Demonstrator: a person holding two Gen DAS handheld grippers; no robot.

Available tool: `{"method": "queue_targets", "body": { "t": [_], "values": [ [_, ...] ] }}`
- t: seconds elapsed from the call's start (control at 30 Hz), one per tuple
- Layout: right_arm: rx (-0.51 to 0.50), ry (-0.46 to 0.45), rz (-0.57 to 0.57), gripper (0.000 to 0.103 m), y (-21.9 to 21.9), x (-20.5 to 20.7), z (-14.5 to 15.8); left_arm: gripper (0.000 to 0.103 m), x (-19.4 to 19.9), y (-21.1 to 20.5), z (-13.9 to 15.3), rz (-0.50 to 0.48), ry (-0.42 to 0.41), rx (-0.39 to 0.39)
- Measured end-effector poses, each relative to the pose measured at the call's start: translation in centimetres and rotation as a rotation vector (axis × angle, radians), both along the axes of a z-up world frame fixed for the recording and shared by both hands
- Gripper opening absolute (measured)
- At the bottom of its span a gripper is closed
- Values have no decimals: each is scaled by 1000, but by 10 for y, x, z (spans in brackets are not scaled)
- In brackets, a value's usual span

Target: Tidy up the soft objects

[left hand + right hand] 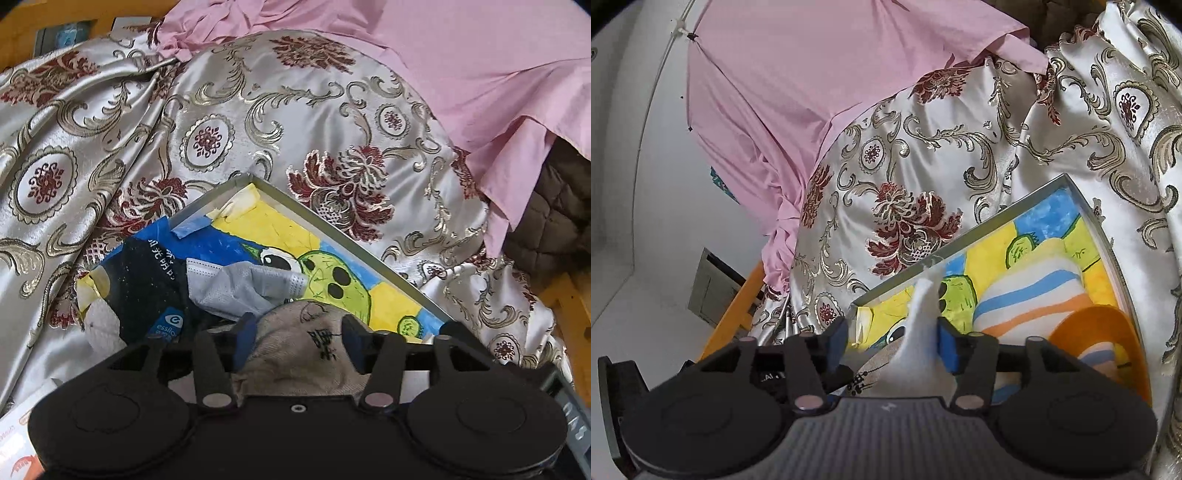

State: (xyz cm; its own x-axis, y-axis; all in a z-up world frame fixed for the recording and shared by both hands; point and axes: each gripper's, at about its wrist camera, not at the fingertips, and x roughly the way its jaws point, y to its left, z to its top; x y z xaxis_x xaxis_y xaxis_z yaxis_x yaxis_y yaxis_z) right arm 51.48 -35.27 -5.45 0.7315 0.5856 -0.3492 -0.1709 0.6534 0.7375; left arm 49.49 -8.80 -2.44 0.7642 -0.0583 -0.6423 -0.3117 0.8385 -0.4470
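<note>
In the left wrist view my left gripper [300, 334] has its blue pads on either side of a bunched beige sock [295, 354] with black writing, and the cloth fills the gap. Ahead lie a grey face mask [243, 284] and a dark blue bag [147, 280] in a shallow metal-rimmed tray [325, 218] with a yellow cartoon picture. In the right wrist view my right gripper [892, 339] is shut on a white cloth [923, 317] whose tip pokes up between the fingers. A striped sock [1034, 291] lies to its right in the tray [960, 243].
The tray rests on a silver floral satin quilt [258, 110], with a pink sheet [461, 62] bunched behind it. A brown quilted garment [554, 221] lies at right. An orange band [1108, 332] sits in the tray. A white wall [628, 184] and a wooden bed frame [735, 310] stand at left.
</note>
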Motion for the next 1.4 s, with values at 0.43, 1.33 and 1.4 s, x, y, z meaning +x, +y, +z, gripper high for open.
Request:
{"method": "queue_targets", "body": {
  "t": [0.43, 1.33, 1.4],
  "values": [
    [30, -98, -85, 89, -26, -43, 48, 94, -59, 1, 37, -3, -126, -6],
    [-315, -224, -141, 100, 15, -215, 130, 102, -244, 53, 96, -123, -316, 122],
    [-357, -238, -152, 100, 20, -229, 134, 102, -255, 58, 94, -133, -322, 143]
  ]
}}
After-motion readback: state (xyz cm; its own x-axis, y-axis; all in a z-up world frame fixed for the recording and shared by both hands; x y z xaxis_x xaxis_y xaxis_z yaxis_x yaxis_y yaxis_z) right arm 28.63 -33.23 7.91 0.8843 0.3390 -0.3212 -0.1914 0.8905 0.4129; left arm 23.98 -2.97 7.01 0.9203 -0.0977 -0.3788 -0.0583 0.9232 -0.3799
